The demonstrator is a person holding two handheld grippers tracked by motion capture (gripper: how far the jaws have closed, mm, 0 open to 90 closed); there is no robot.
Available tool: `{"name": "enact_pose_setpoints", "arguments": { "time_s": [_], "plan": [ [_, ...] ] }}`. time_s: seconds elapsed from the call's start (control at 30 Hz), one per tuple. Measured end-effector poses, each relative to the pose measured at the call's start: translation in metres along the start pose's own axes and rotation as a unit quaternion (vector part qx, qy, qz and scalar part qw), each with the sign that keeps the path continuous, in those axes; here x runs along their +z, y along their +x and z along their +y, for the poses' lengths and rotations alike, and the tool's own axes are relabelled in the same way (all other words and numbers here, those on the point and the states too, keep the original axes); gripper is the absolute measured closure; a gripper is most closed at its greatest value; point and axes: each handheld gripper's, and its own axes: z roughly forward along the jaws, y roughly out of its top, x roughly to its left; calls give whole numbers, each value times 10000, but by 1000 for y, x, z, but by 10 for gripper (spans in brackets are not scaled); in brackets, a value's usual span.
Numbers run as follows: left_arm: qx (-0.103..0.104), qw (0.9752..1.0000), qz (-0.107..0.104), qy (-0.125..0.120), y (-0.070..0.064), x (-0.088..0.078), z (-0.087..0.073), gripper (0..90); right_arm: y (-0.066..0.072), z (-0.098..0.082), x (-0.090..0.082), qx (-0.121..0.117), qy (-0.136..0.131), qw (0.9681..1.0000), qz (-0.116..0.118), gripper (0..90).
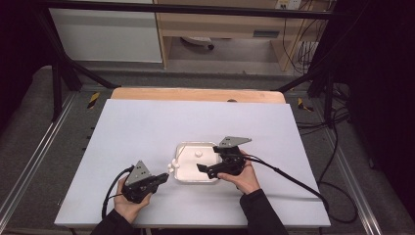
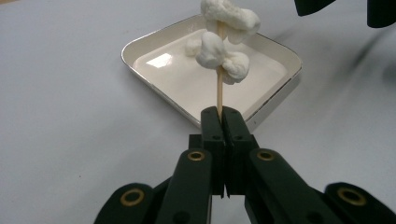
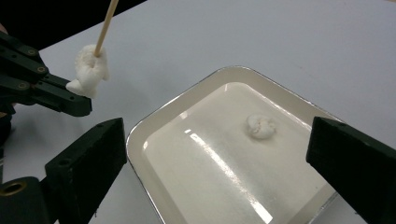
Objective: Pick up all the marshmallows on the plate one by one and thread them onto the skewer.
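Two tools worked at a white tray [image 1: 182, 172] that lay near the person's side of the pale counter [image 1: 147, 127], and the tray served as the mark for everything else. The left tool [image 1: 164, 177], held in the left hand [image 1: 128, 205], lay just off the tray's left edge with its jaws pressed fully together on the lower end of a thin wooden skewer [image 2: 219, 91]. The skewer rose from the jaw tips and carried several white marshmallows [image 2: 223, 58] bunched along its upper part; in the left gripper view they stood in front of the tray, and in the high view they sat right beside the tray's left rim. One loose marshmallow [image 3: 261, 126] rested on the tray's floor, toward its far side and apart from the walls. The right tool [image 1: 201, 168], held in the right hand [image 1: 244, 178], hung over the near right part of the tray with its jaws spread wide and nothing between them; in the right gripper view the two black jaws stood on either side of the tray's bare floor, and the loose marshmallow lay beyond them, untouched. A cable [image 1: 288, 176] trailed from that tool away to the right of the tray, across the counter.
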Motion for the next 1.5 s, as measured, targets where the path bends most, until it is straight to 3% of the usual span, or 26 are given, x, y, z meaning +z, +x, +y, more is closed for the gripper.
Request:
{"name": "enact_pose_setpoints", "arguments": {
  "time_s": [0.3, 0.63, 0.93, 1.17, 1.5],
  "plan": [
    [-126, 9999, -24, 13, 4, -1, -2, 890, -14, 6, 6, 35, 164, 9993, -323, 37],
    [-190, 9998, -48, 0, 7, -1, -3, 890, -19, 18, 25, -9, 340, 9981, -512, 8],
    [-237, 9997, -46, 13, 8, 0, -4, 890, -28, 24, 44, 57, 473, 9970, -611, 52],
    [-228, 9997, -52, 28, 8, 0, -4, 890, -36, 21, 56, 78, 512, 9968, -610, 209],
    [-220, 9997, -60, 45, 8, 1, -4, 890, -36, 10, 67, 54, 872, 9948, -528, 463]
  ]
}}
